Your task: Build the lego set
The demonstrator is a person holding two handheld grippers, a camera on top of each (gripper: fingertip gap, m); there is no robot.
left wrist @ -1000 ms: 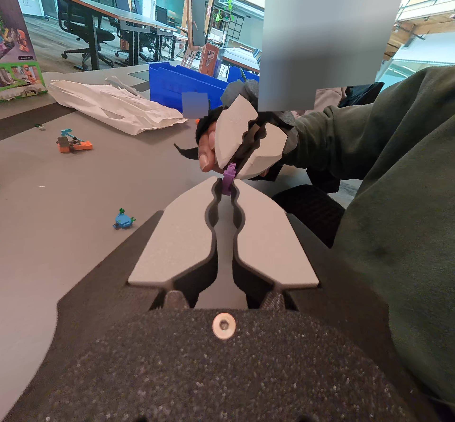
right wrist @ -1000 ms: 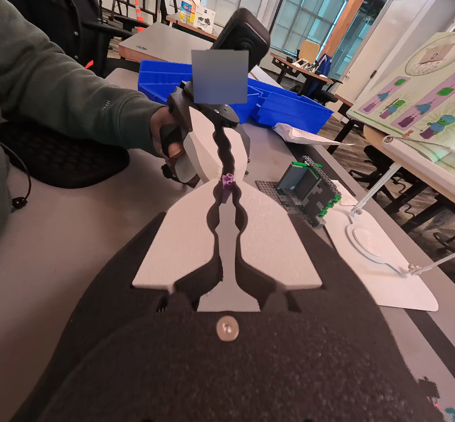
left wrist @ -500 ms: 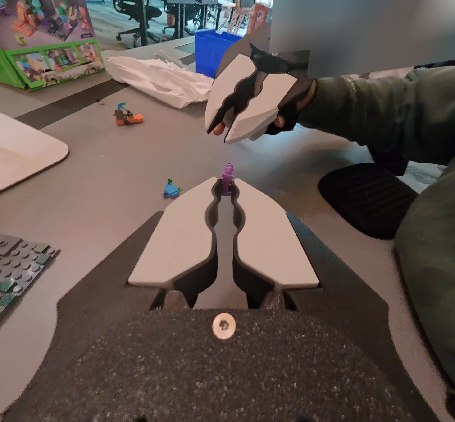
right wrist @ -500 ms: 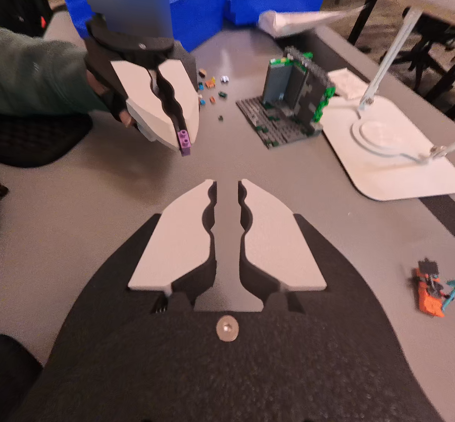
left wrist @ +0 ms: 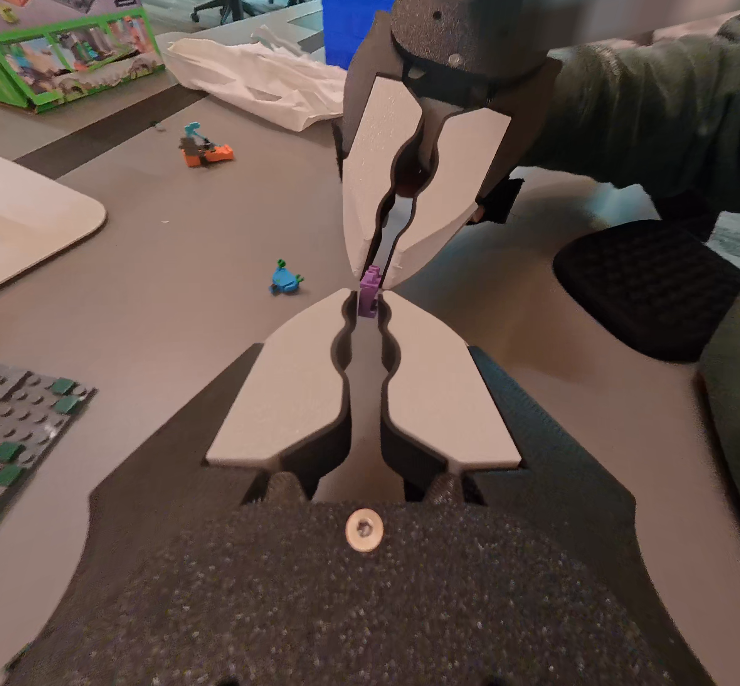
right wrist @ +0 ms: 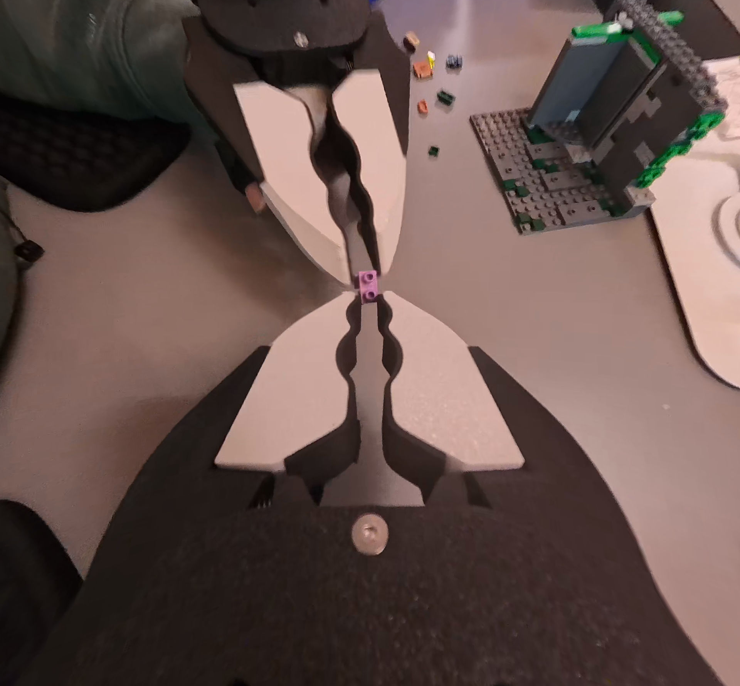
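both sets of jaws meet tip to tip on one small purple brick, raised above the tabletop. left gripper pinches its near end; right gripper looks closed on the other end, probably a handover or re-grip to turn the studs the right way. just left of the left jaws lies a blue figure, farther off an orange model. right of the right jaws stands the grey build, likely the brick's destination, with loose pieces near it.
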